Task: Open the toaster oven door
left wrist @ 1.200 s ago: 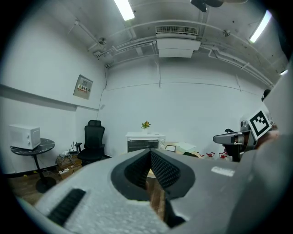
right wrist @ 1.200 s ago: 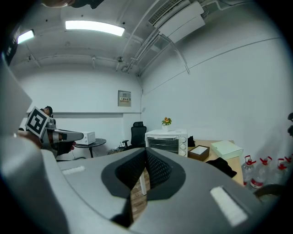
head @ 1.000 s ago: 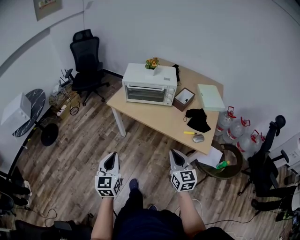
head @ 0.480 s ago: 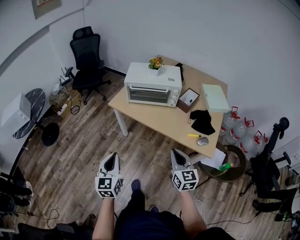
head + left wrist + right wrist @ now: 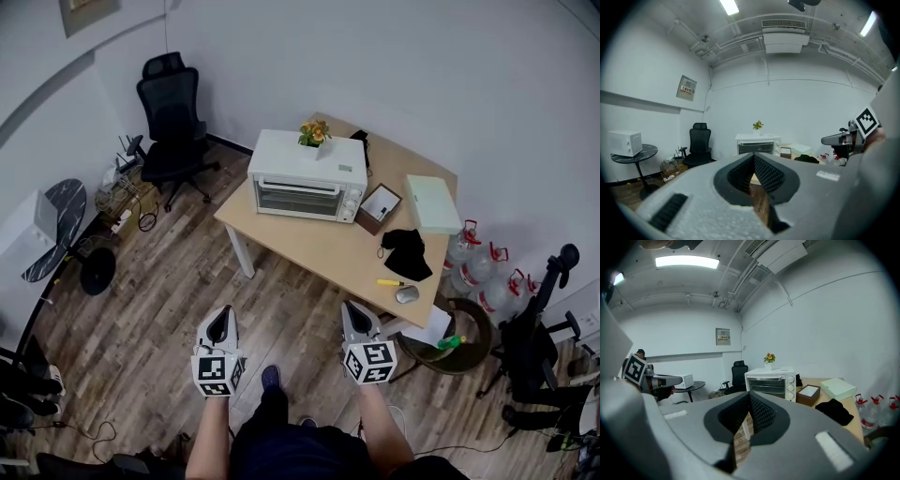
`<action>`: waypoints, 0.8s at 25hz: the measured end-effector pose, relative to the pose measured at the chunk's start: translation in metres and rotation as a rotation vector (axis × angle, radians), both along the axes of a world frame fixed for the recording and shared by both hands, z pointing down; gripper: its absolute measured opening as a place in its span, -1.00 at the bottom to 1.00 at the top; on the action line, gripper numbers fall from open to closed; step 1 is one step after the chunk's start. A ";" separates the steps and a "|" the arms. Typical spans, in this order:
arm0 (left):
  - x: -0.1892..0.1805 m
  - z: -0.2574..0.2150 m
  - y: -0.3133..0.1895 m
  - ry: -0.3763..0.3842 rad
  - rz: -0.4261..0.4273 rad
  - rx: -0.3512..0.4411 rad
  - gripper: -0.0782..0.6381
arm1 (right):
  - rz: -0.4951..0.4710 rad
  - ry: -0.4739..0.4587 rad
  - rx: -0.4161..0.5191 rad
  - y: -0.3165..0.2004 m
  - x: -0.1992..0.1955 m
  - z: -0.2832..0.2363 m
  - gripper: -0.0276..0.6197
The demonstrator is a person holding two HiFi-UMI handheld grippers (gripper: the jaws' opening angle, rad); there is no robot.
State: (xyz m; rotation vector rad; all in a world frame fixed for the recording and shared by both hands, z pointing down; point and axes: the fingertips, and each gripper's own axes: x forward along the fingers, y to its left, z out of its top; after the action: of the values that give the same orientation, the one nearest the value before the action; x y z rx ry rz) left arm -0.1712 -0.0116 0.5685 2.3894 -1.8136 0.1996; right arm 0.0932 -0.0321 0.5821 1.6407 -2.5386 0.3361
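Overhead, from the head view, a person stands on the wood floor [image 5: 159, 309] with the left gripper [image 5: 222, 324] and the right gripper [image 5: 353, 315] held out in front, side by side and well short of the table [image 5: 314, 246]. The white toaster oven [image 5: 305, 178] sits at the table's far left end with its glass door shut and a small potted plant [image 5: 314, 134] on top. A brown box [image 5: 380, 204] lies just beside the oven, with a pale green box [image 5: 431, 203], a black cloth [image 5: 407, 251] and a mouse [image 5: 406, 294] further along the tabletop. A black office chair [image 5: 169, 112] stands by the wall to the left. Seen from the left gripper view, that gripper's ribbed pads meet at their tips with nothing between them, and the oven stands straight ahead across the room, door up. Seen from the right gripper view, its pads likewise press together on nothing, pointing just left of the oven, whose door handle runs along the top of the closed glass front.
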 end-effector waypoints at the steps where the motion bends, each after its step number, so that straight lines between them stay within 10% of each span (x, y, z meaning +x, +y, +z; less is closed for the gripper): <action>1: -0.001 0.000 -0.004 0.003 -0.001 0.000 -0.79 | 0.001 0.002 0.000 -0.004 0.000 0.000 -0.88; 20: 0.002 0.001 -0.092 0.016 0.107 -0.025 -0.79 | 0.062 0.031 0.008 -0.065 -0.009 0.003 -0.88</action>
State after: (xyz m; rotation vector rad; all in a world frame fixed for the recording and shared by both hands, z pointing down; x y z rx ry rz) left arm -0.1693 -0.1038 0.5699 2.4662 -1.6678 0.2127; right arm 0.0847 -0.0971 0.5854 1.7168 -2.4741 0.3045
